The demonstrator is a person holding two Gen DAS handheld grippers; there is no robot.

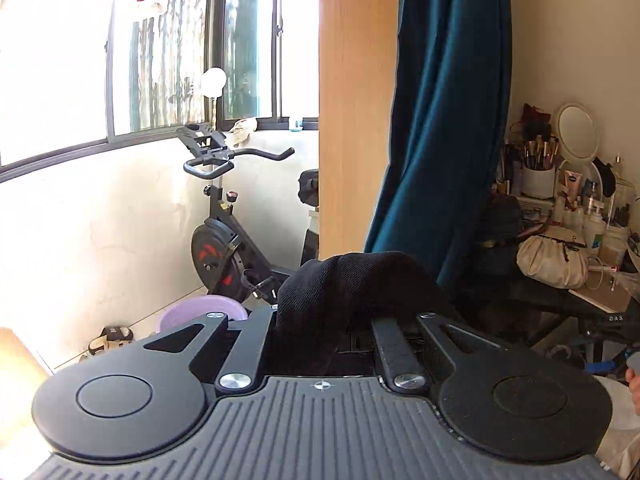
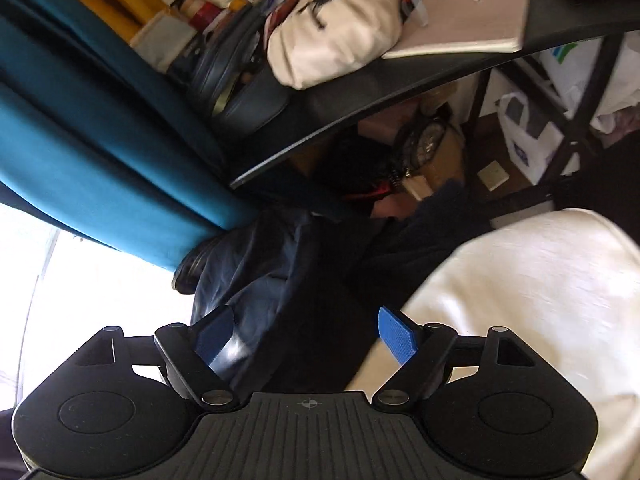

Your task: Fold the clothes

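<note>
Black knit garment (image 1: 352, 284), soft and limp, bunches at 12 o'clock of the left gripper (image 1: 354, 320), clamped in it. Right gripper (image 2: 308, 336) gapes over dark cloth (image 2: 256, 272) (likely slippery); best hold looks like a hem.

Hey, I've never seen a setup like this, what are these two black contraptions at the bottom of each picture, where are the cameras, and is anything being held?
Each picture comes from a camera mounted on a hand-held, two-finger gripper, looking forward along its fingers; a person carries one in each hand. In the left wrist view, the left gripper is closed on a bunched black garment, with an exercise bike and a teal curtain behind. In the right wrist view, the right gripper stands open, its blue pads apart, pointing at dark blue clothing beside a white fabric. A cluttered black desk shows above.
</note>
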